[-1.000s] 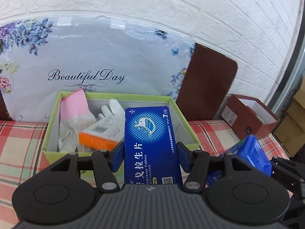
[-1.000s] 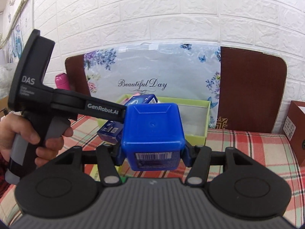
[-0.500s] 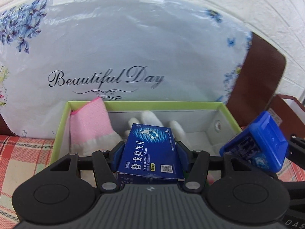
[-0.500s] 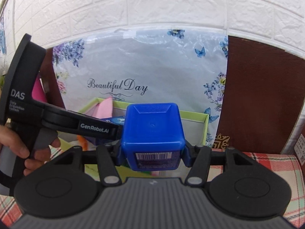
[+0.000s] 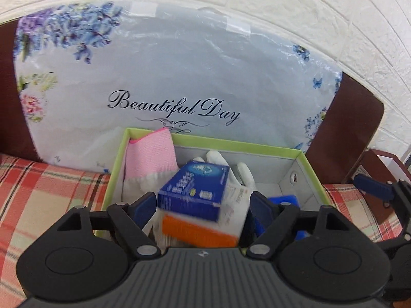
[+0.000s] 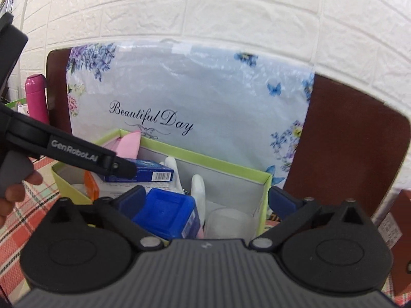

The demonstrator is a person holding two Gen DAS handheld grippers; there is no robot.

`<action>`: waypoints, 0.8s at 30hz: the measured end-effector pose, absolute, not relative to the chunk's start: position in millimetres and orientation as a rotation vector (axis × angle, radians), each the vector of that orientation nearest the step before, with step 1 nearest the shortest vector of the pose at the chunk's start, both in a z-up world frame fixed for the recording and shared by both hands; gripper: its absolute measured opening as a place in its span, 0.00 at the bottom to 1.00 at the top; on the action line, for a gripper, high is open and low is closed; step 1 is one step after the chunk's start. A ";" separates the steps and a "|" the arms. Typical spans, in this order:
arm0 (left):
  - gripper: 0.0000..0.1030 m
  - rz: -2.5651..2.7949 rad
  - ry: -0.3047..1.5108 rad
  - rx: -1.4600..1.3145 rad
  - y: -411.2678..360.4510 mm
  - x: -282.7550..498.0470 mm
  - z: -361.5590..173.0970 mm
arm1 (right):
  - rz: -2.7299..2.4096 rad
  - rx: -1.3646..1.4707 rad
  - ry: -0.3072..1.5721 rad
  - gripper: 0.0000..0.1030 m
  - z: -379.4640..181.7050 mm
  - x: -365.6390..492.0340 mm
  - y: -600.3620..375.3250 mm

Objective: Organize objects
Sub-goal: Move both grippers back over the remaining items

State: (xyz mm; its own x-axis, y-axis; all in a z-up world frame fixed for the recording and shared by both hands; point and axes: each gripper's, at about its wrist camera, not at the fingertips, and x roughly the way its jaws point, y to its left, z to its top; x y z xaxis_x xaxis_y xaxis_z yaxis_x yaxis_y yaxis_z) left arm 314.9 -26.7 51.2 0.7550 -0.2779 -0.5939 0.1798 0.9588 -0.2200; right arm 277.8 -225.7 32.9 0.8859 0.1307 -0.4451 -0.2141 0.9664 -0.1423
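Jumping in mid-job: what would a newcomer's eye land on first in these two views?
Probably the green-rimmed box in the middle, packed with a blue medicine carton lying on an orange-and-white box, and a blue container beside white gloves. Both the left gripper and right gripper hang open over it.

The green box [image 5: 310,165] is viewed closely from above and in front by the left wrist camera, faced toward the wall. The same box [image 6: 265,179] is seen from its right side by the right wrist camera, the floral board [image 5: 179,77] [image 6: 205,97] being shared.
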 end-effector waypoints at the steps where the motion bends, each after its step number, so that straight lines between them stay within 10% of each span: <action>1: 0.81 -0.256 0.671 -0.161 -25.9 306.0 54.6 | 0.176 -0.189 0.442 1.00 38.2 269.6 -226.3; 24: 0.87 -0.173 0.729 -0.073 -23.9 115.0 31.3 | 0.155 0.053 0.511 1.00 18.4 72.6 -228.7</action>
